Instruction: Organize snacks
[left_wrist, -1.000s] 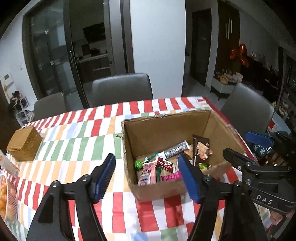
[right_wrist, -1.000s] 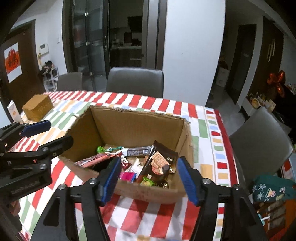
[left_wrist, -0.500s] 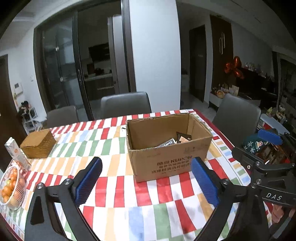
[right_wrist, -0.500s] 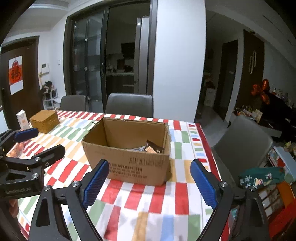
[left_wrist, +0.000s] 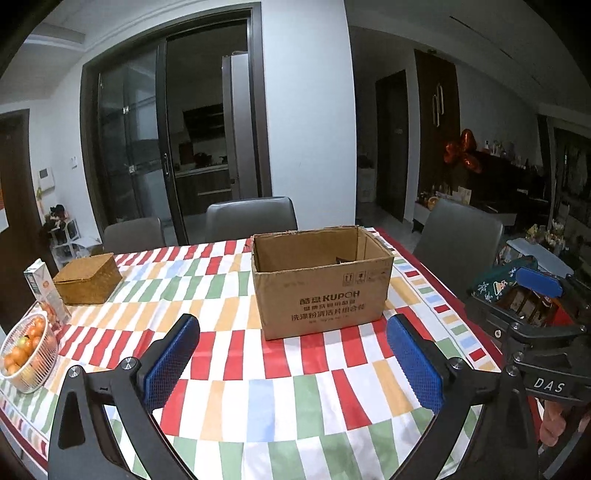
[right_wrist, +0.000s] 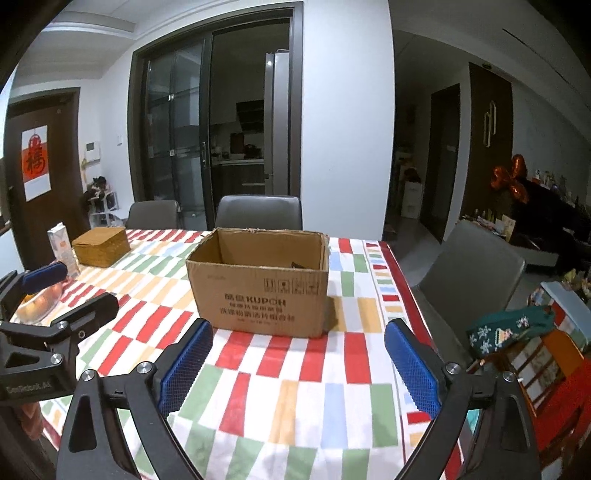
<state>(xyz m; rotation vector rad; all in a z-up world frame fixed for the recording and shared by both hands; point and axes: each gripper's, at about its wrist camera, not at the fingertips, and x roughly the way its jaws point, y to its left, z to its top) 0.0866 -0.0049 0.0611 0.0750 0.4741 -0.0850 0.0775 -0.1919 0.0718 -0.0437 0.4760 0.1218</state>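
An open cardboard box (left_wrist: 321, 284) stands on the striped tablecloth; it also shows in the right wrist view (right_wrist: 258, 284). The snacks inside are almost hidden by its walls; only a dark packet corner (right_wrist: 298, 265) peeks up. My left gripper (left_wrist: 291, 354) is open and empty, held back from the box near the table's front. My right gripper (right_wrist: 297, 360) is open and empty, also in front of the box. Each gripper shows at the edge of the other's view.
A woven box (left_wrist: 88, 278), a juice carton (left_wrist: 44, 291) and a wire basket of oranges (left_wrist: 26, 350) stand at the table's left. Grey chairs (left_wrist: 251, 218) line the far side and the right (right_wrist: 476, 273). A cluttered stool (right_wrist: 535, 339) stands beyond the right edge.
Both grippers have pulled back and down from above the box, so the snacks inside have dropped out of sight. Both stay open and empty.
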